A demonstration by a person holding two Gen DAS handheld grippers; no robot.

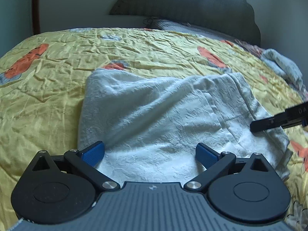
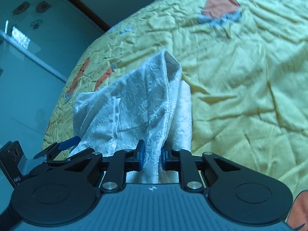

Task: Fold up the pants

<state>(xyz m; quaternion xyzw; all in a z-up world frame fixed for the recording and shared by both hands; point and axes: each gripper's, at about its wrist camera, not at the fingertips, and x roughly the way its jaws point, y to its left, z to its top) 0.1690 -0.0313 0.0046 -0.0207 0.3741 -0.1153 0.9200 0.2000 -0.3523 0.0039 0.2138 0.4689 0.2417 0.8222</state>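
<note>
White textured pants lie partly folded on a yellow bedspread. My left gripper is open, its blue pads spread wide just above the near edge of the pants, holding nothing. My right gripper is shut on a bunched edge of the pants and lifts it, so the cloth drapes away from the jaws. In the left wrist view the right gripper reaches in from the right at the pants' right edge. In the right wrist view the left gripper shows at the lower left.
The bedspread has orange and blue flower prints. A dark padded headboard and a grey pillow are at the far end. A crumpled pale cloth lies at the far right. A wall and a dark wooden post stand beyond the left edge.
</note>
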